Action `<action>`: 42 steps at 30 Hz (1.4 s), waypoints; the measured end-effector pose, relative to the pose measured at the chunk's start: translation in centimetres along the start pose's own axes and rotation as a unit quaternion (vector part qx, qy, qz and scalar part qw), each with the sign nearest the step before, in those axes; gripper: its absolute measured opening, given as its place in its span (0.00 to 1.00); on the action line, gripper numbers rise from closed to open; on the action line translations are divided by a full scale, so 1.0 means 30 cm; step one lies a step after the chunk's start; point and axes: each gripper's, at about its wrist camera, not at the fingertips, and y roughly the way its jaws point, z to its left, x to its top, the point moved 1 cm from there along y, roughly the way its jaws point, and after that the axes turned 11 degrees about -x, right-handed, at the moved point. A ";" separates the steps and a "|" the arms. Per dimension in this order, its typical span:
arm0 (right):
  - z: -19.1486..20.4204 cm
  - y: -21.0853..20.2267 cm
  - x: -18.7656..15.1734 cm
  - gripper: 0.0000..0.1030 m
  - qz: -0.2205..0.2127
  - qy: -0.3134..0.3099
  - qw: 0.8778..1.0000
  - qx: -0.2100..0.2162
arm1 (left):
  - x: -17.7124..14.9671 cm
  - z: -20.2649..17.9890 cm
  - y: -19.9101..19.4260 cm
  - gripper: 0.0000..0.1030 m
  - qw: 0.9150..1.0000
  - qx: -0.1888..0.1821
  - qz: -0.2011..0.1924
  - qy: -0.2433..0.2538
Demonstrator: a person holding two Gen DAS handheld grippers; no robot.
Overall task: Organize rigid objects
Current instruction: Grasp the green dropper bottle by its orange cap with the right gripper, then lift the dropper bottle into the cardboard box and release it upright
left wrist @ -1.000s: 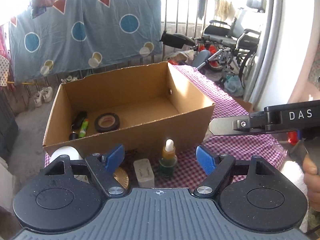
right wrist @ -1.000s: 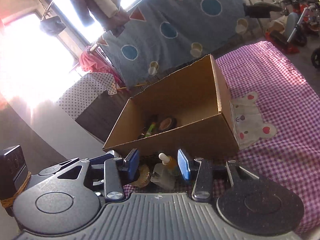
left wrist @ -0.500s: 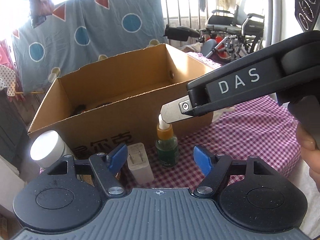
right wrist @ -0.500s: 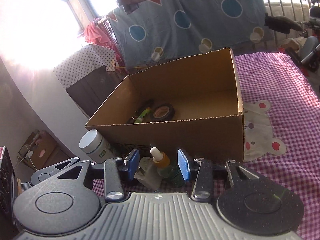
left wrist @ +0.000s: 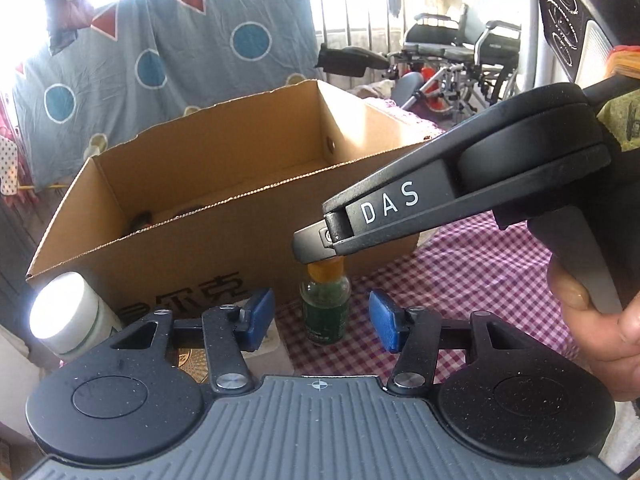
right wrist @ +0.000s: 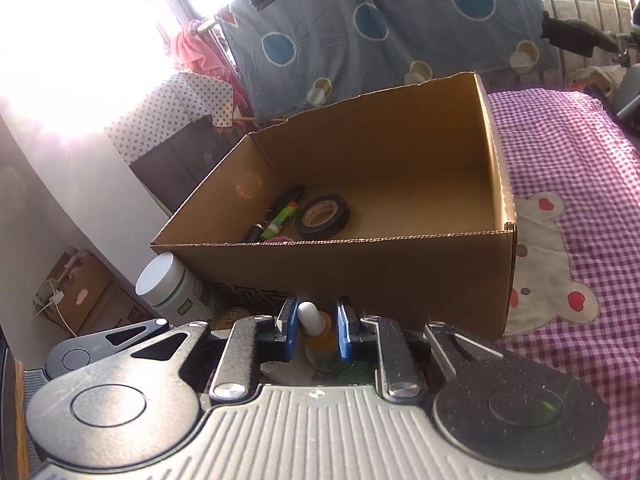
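A small green glass dropper bottle [left wrist: 325, 316] with an orange cap stands upright on the checked cloth, just in front of the cardboard box [left wrist: 224, 200]. My right gripper [left wrist: 316, 250] reaches in from the right and is shut on the bottle's cap. The right wrist view shows its blue pads pressing either side of the cap [right wrist: 320, 336]. My left gripper [left wrist: 322, 320] sits low behind the bottle. Its jaws are closing, the bottle stands between the blue pads, and neither pad touches it. Inside the box lie a black tape roll [right wrist: 323, 216] and a green marker [right wrist: 280, 222].
A white jar [left wrist: 68, 316] stands at the box's left front corner. A white plug [left wrist: 276, 346] and a gold disc [left wrist: 192, 362] lie beside the left pad. A hand [left wrist: 592, 320] holds the right gripper. Purple checked cloth [right wrist: 560, 184] stretches right; a wheelchair [left wrist: 452, 48] stands behind.
The right gripper swung in from the right, came over the bottle and shut on its cap. The left gripper sank lower and its pads drew closer together.
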 end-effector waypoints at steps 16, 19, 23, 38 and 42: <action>-0.066 -0.059 -0.013 0.16 -0.005 0.025 1.000 0.008 | 0.030 -0.032 0.079 0.32 0.999 -0.003 0.024 -0.024; -0.072 -0.081 -0.016 0.16 -0.003 0.024 1.000 -0.004 | 0.037 -0.044 0.076 0.31 0.999 -0.024 0.025 -0.033; -0.088 -0.105 -0.022 0.16 -0.001 0.023 1.000 -0.018 | 0.042 -0.060 0.081 0.32 0.998 -0.043 0.028 -0.037; -0.092 -0.084 -0.014 0.18 0.005 0.035 0.999 -0.010 | 0.045 -0.026 0.139 0.33 0.996 -0.050 0.052 -0.061; -0.087 -0.083 -0.011 0.18 0.008 0.033 0.999 -0.011 | 0.047 -0.018 0.133 0.33 0.995 -0.053 0.056 -0.069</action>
